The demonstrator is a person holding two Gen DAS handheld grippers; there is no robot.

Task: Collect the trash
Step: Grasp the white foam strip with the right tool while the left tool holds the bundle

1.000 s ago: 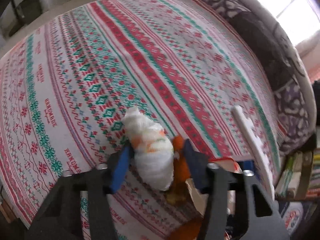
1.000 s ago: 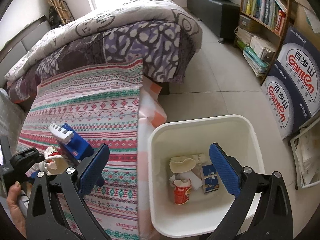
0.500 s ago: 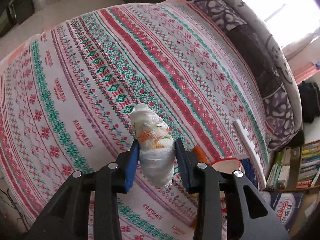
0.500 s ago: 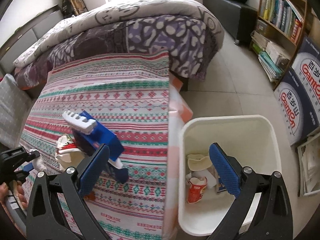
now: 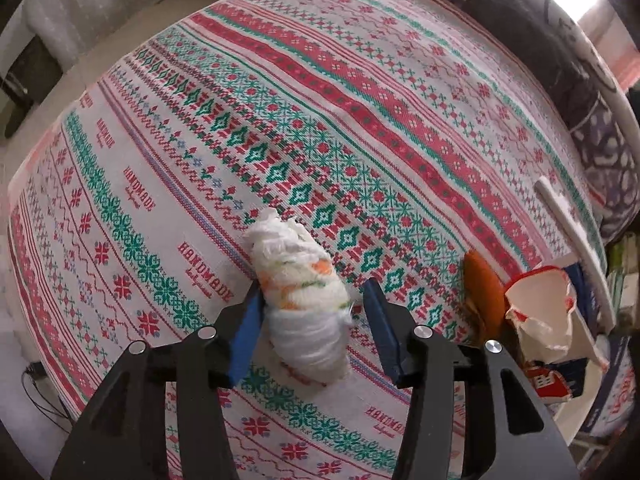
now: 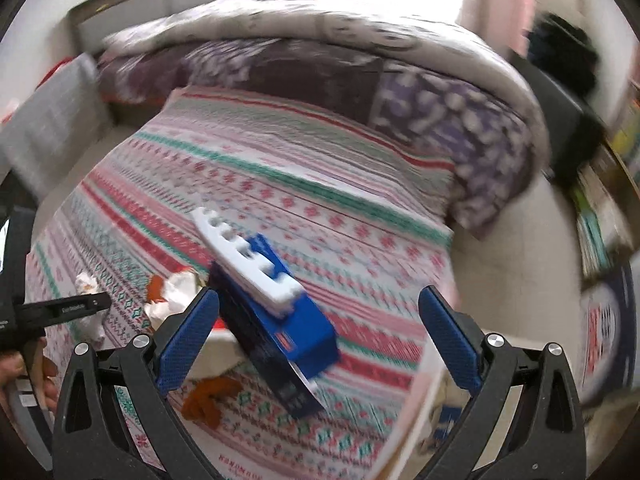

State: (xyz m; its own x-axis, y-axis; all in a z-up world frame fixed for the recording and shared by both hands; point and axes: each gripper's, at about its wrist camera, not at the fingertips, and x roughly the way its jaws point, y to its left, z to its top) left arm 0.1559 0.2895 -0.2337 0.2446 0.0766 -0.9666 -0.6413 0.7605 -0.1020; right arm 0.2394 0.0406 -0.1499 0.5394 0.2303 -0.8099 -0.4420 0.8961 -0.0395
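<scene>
Now, on my left view, the left gripper [image 5: 310,330] has just been opening — the wad [image 5: 300,292] sits between loosened jaws on the bedspread [image 5: 360,100]. Right view: right gripper [image 6: 320,338] gapes wide, empty, before the box [image 6: 280,320].

"HANDMADE" repeats in red along the patterned bedspread [image 5: 208,280], also seen on it in the right wrist view. Lettering on the blue box [image 6: 288,332] is too blurred.

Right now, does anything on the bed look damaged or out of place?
Yes. A torn paper cup lies crumpled by the bed's edge, beside orange peel. A stained tissue wad sits between the left tongs, loose. A blue box lies askew.
</scene>
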